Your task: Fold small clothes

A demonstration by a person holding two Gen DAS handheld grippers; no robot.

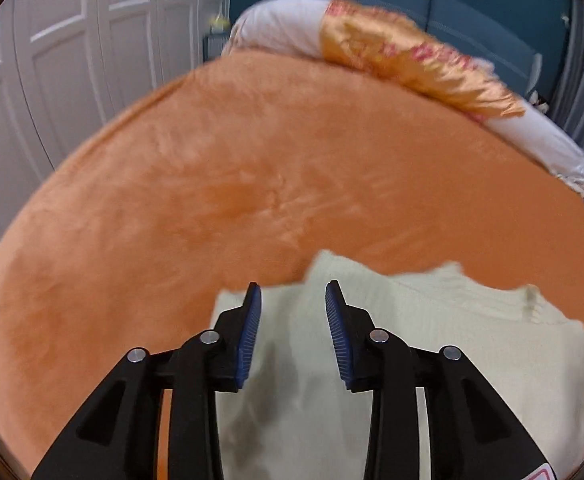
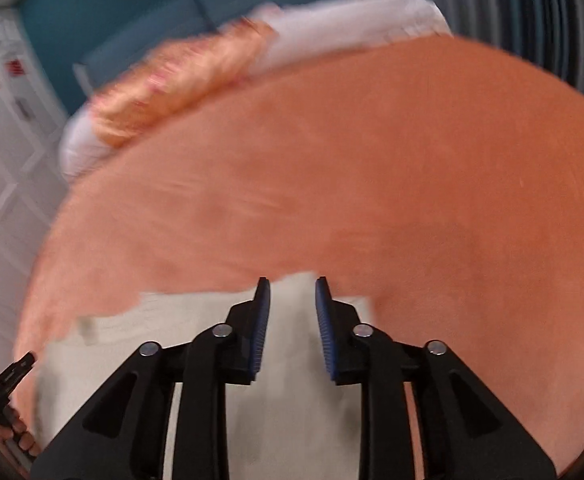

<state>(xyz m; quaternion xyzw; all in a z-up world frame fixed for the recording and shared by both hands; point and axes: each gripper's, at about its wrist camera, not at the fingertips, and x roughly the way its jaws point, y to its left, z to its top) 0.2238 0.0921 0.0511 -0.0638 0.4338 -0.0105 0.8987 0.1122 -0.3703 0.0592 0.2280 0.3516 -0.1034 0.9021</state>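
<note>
One cream garment (image 1: 431, 360) lies flat on the near part of the orange bed cover (image 1: 252, 160). Both grippers, left gripper (image 1: 293, 292) and right gripper (image 2: 292, 286), hover above it, jaws apart and empty. White pillows (image 1: 280, 24) under a gold cloth (image 1: 411, 60) lie at the far end.

Grippers: two, a left gripper (image 1: 293, 286) and a right gripper (image 2: 292, 280), each with two black fingers carrying blue ribbed pads (image 1: 250, 334).
Garments: one cream knitted garment (image 1: 431, 360) lying on the bed.
Bed covers: one orange plush blanket (image 1: 252, 180).
Pillows: one long white bolster pillow (image 1: 280, 24) along the head of the bed.
Draped cloths: one shiny gold cloth with red pattern (image 1: 403, 56) over the pillow.
Hands: one, the person's hand (image 2: 16, 432), at the lower left edge of the right wrist view.
</note>
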